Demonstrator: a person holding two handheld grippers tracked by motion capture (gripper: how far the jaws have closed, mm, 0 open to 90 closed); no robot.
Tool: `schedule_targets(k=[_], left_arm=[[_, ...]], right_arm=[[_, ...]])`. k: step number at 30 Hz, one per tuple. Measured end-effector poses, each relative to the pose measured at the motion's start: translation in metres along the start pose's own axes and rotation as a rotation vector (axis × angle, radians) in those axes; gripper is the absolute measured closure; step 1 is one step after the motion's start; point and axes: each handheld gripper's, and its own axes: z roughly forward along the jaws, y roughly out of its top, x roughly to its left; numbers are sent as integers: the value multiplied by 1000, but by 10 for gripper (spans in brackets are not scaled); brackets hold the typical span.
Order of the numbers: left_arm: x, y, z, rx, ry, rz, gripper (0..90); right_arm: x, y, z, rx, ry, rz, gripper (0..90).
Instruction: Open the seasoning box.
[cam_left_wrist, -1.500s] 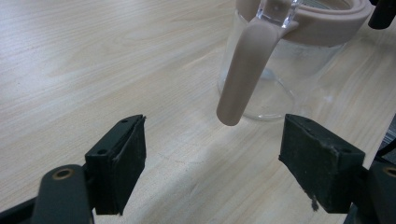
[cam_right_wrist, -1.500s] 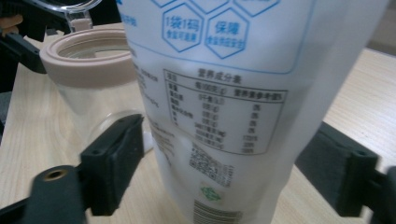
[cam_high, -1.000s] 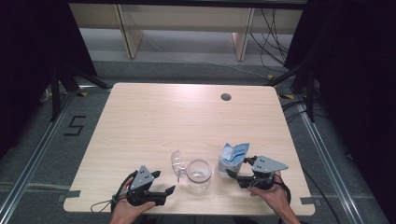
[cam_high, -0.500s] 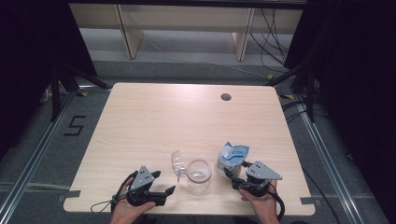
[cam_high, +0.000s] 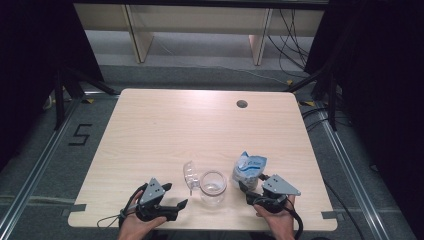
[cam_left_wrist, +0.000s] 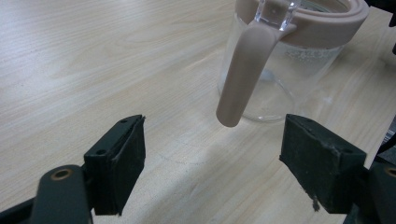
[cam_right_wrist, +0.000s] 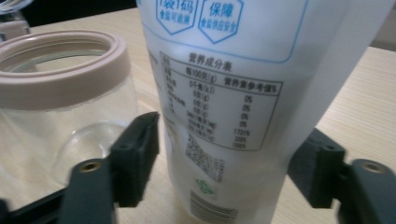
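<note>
While the right gripper (cam_right_wrist: 224, 158) bracketed the upright pouch (cam_right_wrist: 224, 93), jaws just widened and seemingly slack, the glass jar (cam_high: 213, 187) stood lid-open alongside for filling; the left gripper (cam_left_wrist: 224, 163) gaped empty near the jar.

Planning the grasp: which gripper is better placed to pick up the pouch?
Right. The right gripper already has the pouch between its open jaws; the left gripper faces the jar handle, empty.
</note>
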Motion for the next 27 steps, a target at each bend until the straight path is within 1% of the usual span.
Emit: schedule_targets(k=[1,2,3,4,5,6,7,8,9,10,11,12,13,14,15,16,17,18,19,20,21,22,23,24,25,26,27], left_arm=[[0,0,0,0,-1,2,217],[-1,0,0,-4,-2,-4,217],[-1,0,0,-4,-2,-4,217],[-1,0,0,-4,-1,-8,217],[0,0,0,1,-1,-4,217],[0,-1,0,0,-3,-4,217],[0,-1,0,0,-3,-4,217],[0,-1,0,0,-3,-4,217],[0,-1,1,-1,-2,-12,217],[-1,-1,1,-6,-2,-19,217],[-1,-1,1,-8,-4,-11,217],[-1,-1,1,-10,-4,-16,217],[-1,-1,1,-7,-4,-13,217],[-2,-1,2,-7,0,-28,217],[-2,-1,2,-11,-5,-31,217],[-2,-1,2,-7,-6,-27,217],[-3,-1,1,-3,0,-26,217],[-2,-1,2,-4,-3,-26,217],[-3,-1,2,-4,-5,-26,217],[-3,-1,2,-4,-5,-26,217],[-3,-1,2,-2,-3,-26,217],[-3,-1,1,-1,-3,-10,217],[-3,-1,1,-2,-3,-19,217],[-3,-1,1,-2,-3,-21,217],[-3,-1,1,-1,-3,-10,217],[-3,-1,1,-1,-3,-10,217],[-3,-1,1,-3,-8,-9,217]], right_arm=[[-1,-1,-1,-2,2,-4,289],[-2,-1,0,-17,11,-15,268],[-3,0,1,-31,32,-20,256],[-4,1,0,-27,43,-26,250],[-3,1,0,-35,49,-28,241],[-6,1,3,-55,68,-34,219],[-6,1,3,-55,68,-34,219],[-7,1,4,-59,86,-38,214],[-8,2,7,-74,107,-54,204],[-11,2,8,-70,102,-63,182],[-11,2,8,-70,102,-63,182],[-13,2,10,-89,104,-88,175],[-13,1,10,-77,127,-51,168],[-13,1,10,-77,127,-51,168],[-15,1,12,-74,149,-76,167],[-18,1,14,-91,137,-114,165],[-16,0,14,-69,145,-81,165],[-15,-1,14,-76,153,-71,165],[-17,-1,16,-71,167,-76,162],[-17,-1,16,-71,167,-76,162],[-16,-2,16,-67,161,-63,164],[-19,-2,18,-84,166,-80,166],[-19,-2,20,-90,193,-61,183],[-20,-3,20,-91,187,-65,222],[-20,-3,17,-80,190,-24,262],[-20,-3,17,-80,190,-24,262],[-20,-3,18,-94,193,-16,262]])
